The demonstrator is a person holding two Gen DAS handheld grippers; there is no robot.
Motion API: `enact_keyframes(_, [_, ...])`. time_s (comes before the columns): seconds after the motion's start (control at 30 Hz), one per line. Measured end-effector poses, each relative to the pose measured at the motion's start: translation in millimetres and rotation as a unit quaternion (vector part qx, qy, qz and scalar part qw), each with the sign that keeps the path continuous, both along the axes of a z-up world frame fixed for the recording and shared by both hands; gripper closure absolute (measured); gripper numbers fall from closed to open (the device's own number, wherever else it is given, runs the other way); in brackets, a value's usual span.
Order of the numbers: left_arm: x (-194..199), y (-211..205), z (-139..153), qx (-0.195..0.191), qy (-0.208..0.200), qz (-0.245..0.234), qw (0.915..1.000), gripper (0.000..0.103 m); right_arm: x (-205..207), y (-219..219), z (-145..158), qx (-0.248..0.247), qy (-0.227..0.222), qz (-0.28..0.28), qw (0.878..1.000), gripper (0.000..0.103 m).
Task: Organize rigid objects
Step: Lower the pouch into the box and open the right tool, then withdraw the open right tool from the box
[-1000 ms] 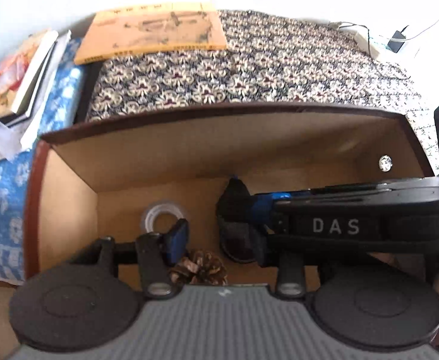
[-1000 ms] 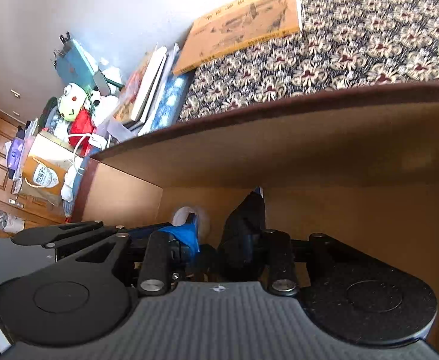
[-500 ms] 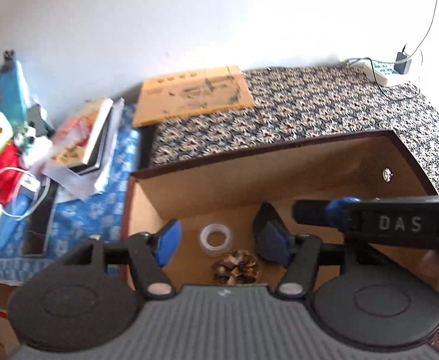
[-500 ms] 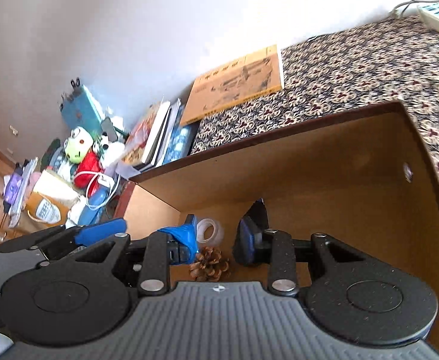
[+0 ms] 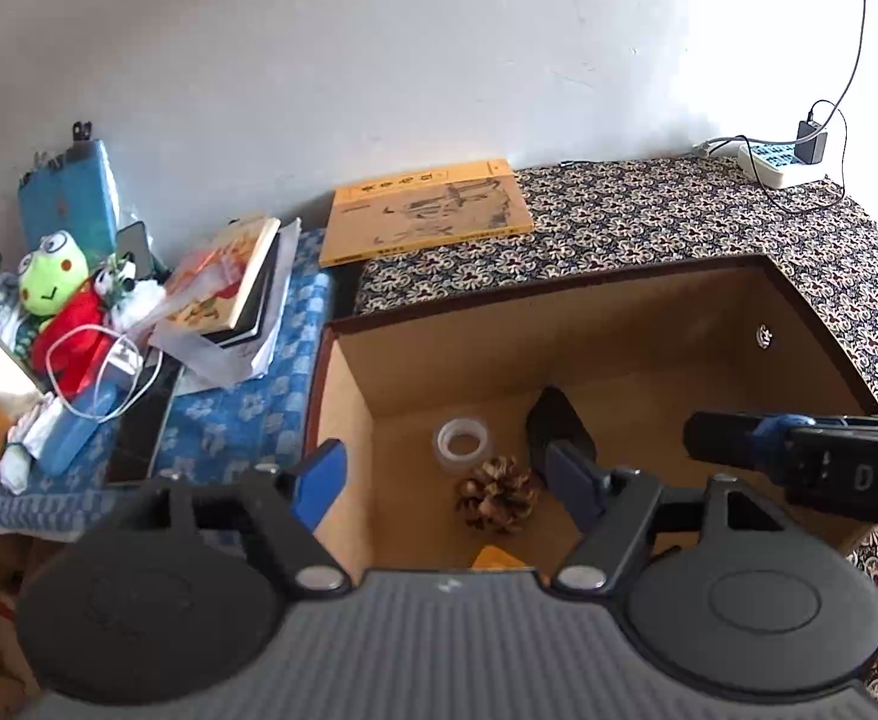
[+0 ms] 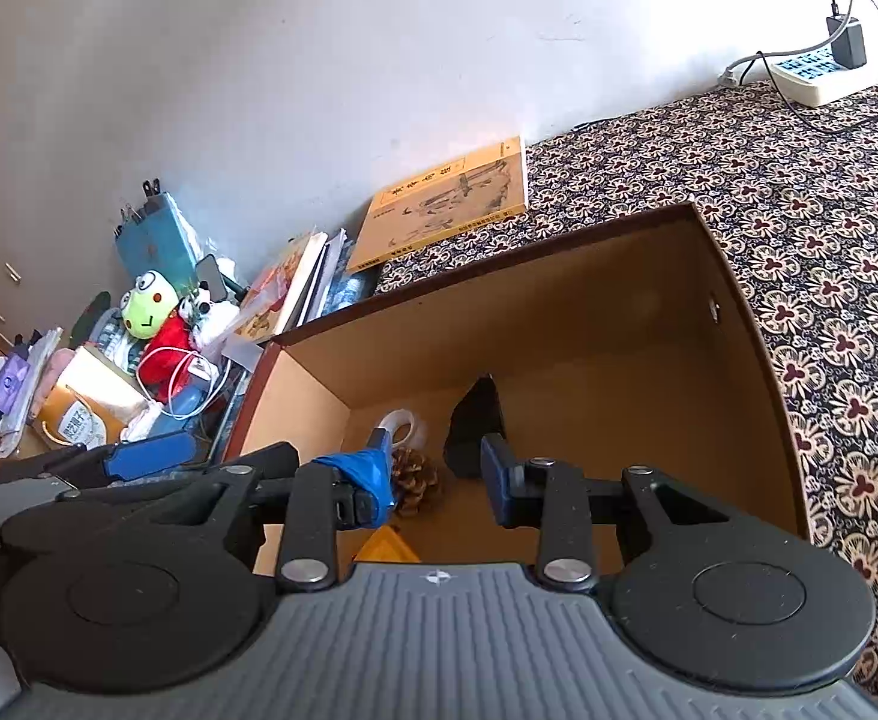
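Observation:
A brown open box (image 5: 559,291) stands on a patterned cloth. On its floor lie a pine cone (image 5: 496,495), a clear tape roll (image 5: 463,444) and a yellow piece (image 5: 496,558) half hidden by the gripper body. My left gripper (image 5: 445,468) hangs above the box's left end. Its jaws are opening wide and nothing is between them. The pine cone lies far below them. My right gripper (image 6: 432,450) hovers over the same box (image 6: 499,276) with a narrow gap and nothing held. Below it are the pine cone (image 6: 414,480) and tape roll (image 6: 405,423).
A yellow book (image 5: 426,213) lies on the patterned cloth (image 5: 679,222) behind the box. A power strip (image 5: 781,162) with cables sits at the back right. Left of the box are stacked books (image 5: 228,282), a frog plush (image 5: 54,276) and other clutter.
Both grippers have risen and drawn back out of the box. The left jaws have spread apart, leaving the pine cone on the box floor. The right jaws kept the same gap.

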State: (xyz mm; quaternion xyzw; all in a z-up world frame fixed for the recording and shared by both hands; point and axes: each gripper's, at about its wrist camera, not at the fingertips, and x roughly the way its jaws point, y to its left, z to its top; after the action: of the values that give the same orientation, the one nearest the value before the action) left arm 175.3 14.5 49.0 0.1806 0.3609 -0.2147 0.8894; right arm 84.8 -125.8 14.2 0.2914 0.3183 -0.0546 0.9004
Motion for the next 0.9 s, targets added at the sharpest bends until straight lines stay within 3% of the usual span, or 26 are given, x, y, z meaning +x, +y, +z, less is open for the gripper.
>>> enact_keyframes(0.43, [-41.9, 4.3, 12.4, 0.013, -0.024, 0.048, 0.9985, 0.025, -38.2, -5.3, 9.0, 0.012, -0.021, 0.042, 0.999, 0.087])
enact_keyframes(0.9, [-104.0, -24.3, 17.4, 0.017, -0.024, 0.102, 0.9943, 0.021, -87.1, -31.4, 10.1, 0.02, -0.012, 0.095, 0.995, 0.086])
